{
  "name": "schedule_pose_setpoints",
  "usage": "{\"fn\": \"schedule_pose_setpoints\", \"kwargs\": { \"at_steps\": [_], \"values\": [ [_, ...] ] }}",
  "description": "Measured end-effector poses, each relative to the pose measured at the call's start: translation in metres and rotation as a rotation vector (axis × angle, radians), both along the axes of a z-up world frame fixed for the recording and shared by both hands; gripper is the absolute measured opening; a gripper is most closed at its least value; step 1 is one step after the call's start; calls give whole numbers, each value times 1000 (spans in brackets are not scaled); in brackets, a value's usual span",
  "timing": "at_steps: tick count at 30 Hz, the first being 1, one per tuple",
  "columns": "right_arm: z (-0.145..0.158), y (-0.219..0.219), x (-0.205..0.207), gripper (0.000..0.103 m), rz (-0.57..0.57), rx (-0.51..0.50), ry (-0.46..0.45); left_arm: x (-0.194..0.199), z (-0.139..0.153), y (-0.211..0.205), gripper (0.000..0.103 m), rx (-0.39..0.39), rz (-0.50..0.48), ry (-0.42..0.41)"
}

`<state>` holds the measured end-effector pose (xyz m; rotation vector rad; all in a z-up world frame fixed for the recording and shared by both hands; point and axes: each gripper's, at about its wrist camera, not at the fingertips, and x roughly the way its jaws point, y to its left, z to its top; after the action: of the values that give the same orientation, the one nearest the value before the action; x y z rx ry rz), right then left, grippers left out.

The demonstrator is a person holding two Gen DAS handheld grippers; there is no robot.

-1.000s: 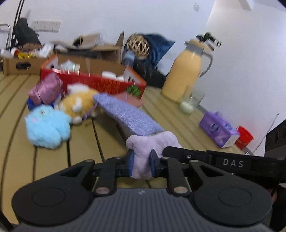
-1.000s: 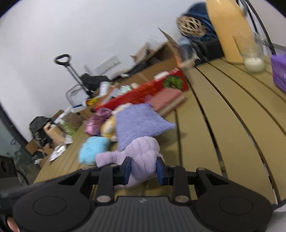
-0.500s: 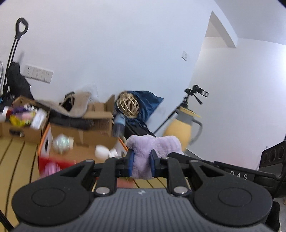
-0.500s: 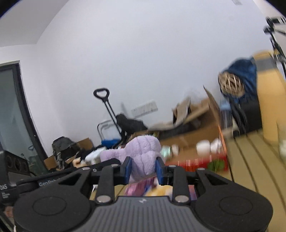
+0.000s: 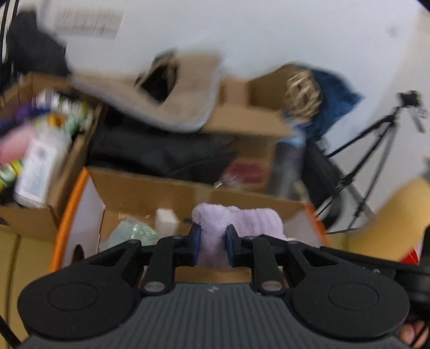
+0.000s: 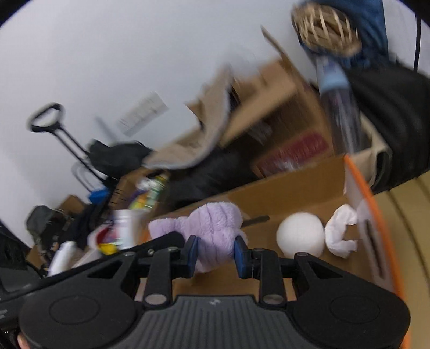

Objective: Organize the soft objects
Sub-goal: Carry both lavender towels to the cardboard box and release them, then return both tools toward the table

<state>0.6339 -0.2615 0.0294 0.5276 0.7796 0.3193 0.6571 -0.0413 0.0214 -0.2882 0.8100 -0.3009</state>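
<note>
Both hand-held grippers, left (image 5: 212,243) and right (image 6: 216,252), are clamped on one lilac towel (image 6: 215,228); soft, light, best gripped at bunched ends.

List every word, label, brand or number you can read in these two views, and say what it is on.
None can be read.
White bottle in the cardboard box at left: label print blurred.
Wall plate: blurred, no text legible.
Red pack behind the orange-edged box: print smeared by motion.
</note>
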Motion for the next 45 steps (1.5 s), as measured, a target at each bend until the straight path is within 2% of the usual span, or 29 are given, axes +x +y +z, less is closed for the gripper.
{"fn": "schedule_pose_setpoints", "kwargs": {
  "at_steps": [3,5,7,9,11,13,16,20,26,30,32,33,36,38,41,42,45],
  "values": [
    [-29,11,38,27,-21,-40,73,29,-26,0,23,36,20,67],
    [-42,13,53,27,-38,-55,110,36,-31,-1,25,65,20,92],
    [-53,12,63,31,-71,-56,170,37,-33,-2,34,83,3,76],
    [-58,10,66,35,-81,-95,161,35,-31,1,41,87,13,75],
    [-53,9,62,42,-86,-127,138,28,-21,0,50,102,18,44],
    [-44,7,57,44,-77,-132,126,19,-6,0,56,108,6,7],
    [-17,3,41,47,-71,-152,87,-4,27,-1,58,109,-9,-51],
    [34,-6,2,52,-61,-177,14,-50,74,3,63,134,-15,-126],
    [104,-22,-83,59,-57,-257,-88,-134,122,20,66,186,-13,-205],
    [128,-28,-147,69,-42,-321,-155,-202,136,32,67,227,4,-274],
    [133,-32,-182,70,-37,-323,-199,-242,137,36,73,240,19,-339],
    [134,-34,-201,72,-35,-307,-219,-263,134,38,79,249,30,-378],
    [130,-38,-265,75,4,-280,-293,-333,125,39,80,298,59,-498],
    [124,-36,-307,76,16,-294,-350,-383,113,41,87,307,100,-572],
    [112,-34,-373,81,27,-318,-460,-448,96,46,94,279,145,-618],
    [106,-34,-393,86,29,-309,-489,-468,90,47,96,275,162,-629],
    [88,-36,-448,88,34,-269,-522,-529,68,45,103,325,189,-710]
  ]
}}
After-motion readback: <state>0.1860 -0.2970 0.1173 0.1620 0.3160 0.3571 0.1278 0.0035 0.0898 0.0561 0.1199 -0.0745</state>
